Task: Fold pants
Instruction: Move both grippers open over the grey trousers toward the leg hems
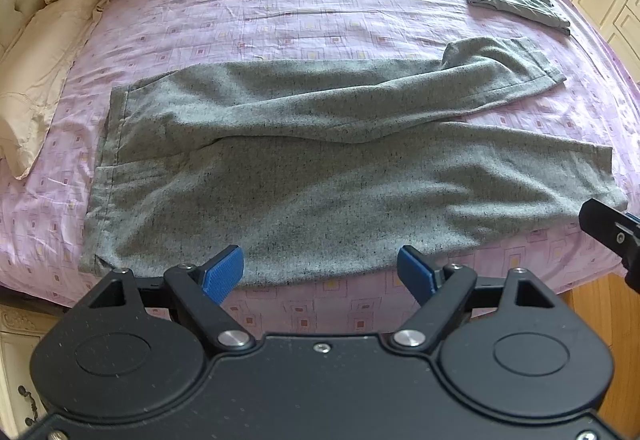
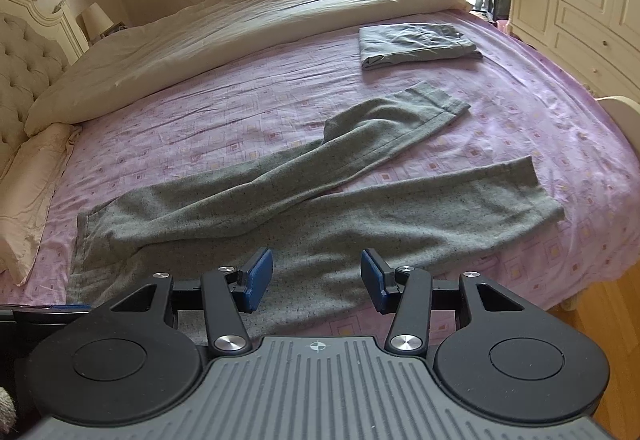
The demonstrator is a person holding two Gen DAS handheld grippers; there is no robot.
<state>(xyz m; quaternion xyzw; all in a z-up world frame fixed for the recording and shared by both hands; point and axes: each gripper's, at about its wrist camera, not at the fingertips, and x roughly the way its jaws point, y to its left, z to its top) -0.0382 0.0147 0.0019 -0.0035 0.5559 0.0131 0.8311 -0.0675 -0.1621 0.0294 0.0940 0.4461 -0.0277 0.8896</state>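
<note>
Jaws spread on both: left gripper and right gripper hovering empty over near edge of grey pants. Pants lying flat across pink bedsheet, waistband toward pillow, far leg crossing diagonally, hems apart. Folded grey garment well apart, near cream duvet
</note>
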